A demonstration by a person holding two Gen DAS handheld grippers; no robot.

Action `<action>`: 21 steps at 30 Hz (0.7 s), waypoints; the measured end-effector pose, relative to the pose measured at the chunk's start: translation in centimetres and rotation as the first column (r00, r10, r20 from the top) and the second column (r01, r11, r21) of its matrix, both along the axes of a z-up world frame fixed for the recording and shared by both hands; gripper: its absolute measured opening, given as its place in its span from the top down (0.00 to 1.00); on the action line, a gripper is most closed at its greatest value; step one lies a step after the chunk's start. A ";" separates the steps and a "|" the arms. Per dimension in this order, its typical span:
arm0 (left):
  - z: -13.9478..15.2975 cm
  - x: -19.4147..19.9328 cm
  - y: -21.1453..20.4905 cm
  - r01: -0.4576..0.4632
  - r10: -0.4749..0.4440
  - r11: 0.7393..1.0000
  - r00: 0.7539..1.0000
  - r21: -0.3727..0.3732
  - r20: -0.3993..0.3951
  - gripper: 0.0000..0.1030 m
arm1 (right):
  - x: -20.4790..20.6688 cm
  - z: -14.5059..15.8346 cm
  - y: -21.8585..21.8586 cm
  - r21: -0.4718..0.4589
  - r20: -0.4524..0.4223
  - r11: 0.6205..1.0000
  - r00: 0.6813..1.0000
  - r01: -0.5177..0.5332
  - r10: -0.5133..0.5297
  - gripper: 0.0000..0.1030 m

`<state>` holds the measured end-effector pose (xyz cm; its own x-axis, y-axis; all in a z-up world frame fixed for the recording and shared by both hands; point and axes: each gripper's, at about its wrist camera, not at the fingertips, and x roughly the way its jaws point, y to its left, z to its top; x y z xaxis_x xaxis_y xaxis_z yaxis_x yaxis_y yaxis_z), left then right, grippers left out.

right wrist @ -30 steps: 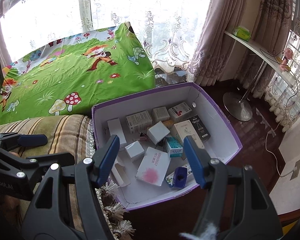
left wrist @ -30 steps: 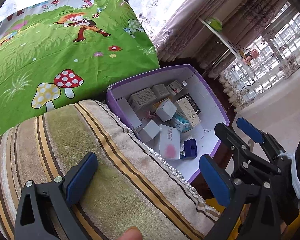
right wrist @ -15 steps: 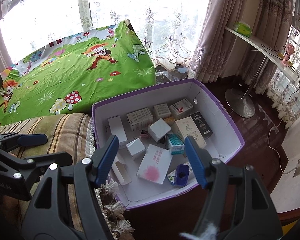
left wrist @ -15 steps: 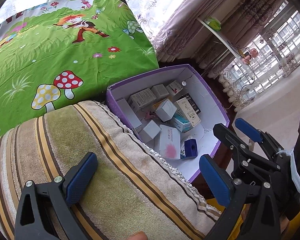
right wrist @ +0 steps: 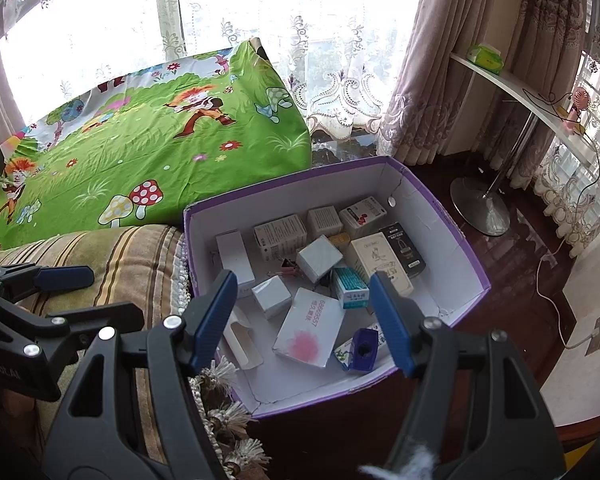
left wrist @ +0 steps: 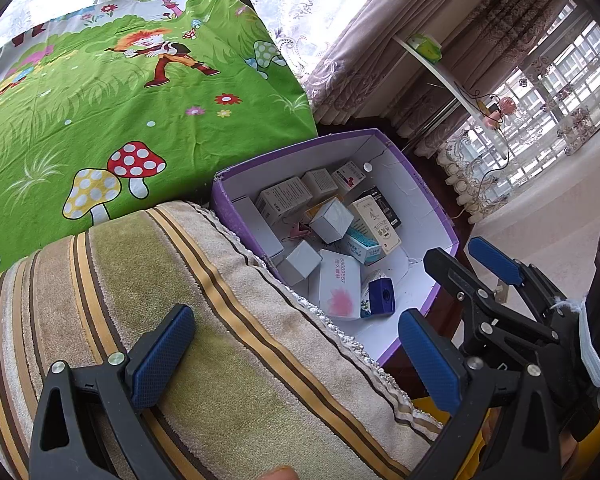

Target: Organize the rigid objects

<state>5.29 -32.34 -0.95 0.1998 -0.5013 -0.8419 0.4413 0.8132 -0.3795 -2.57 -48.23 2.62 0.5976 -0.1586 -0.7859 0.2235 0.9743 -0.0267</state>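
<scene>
Purple-rimmed cardboard forms the open box (right wrist: pixel 456 216) seen beyond and between the spread jaws of the right gripper (right wrist: pixel 304 320), nothing being held. Small cartons (right wrist: pixel 312 258) and a blue sharpener (right wrist: pixel 363 350) are heaped inside. The left gripper (left wrist: pixel 292 356) is kept wide and empty over a striped towel (left wrist: pixel 220 340), the box lying ahead to its right.
</scene>
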 end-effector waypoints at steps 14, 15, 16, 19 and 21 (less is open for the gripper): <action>0.0 0.0 0.0 0.000 0.000 1.000 1.000 0.000 0.000 0.00 | 0.1 -0.1 0.0 0.001 -0.001 1.000 1.000 -0.001 0.001 0.30; 0.0 0.0 0.0 0.000 0.000 1.000 1.000 0.000 0.000 0.00 | 0.0 -0.1 0.0 0.001 -0.002 1.000 1.000 -0.001 0.001 0.30; 0.0 0.0 0.0 0.000 0.000 1.000 1.000 0.000 0.000 0.00 | 0.0 -0.2 0.0 0.002 -0.002 1.000 1.000 0.000 0.000 0.30; 0.0 0.0 0.0 0.000 0.000 1.000 1.000 0.000 0.000 0.00 | 0.0 -0.2 0.0 0.001 -0.001 1.000 1.000 0.000 0.000 0.30; 0.0 0.0 0.0 0.000 0.000 1.000 1.000 0.000 0.000 0.00 | 0.0 -0.2 0.0 0.002 -0.001 1.000 1.000 0.000 0.000 0.30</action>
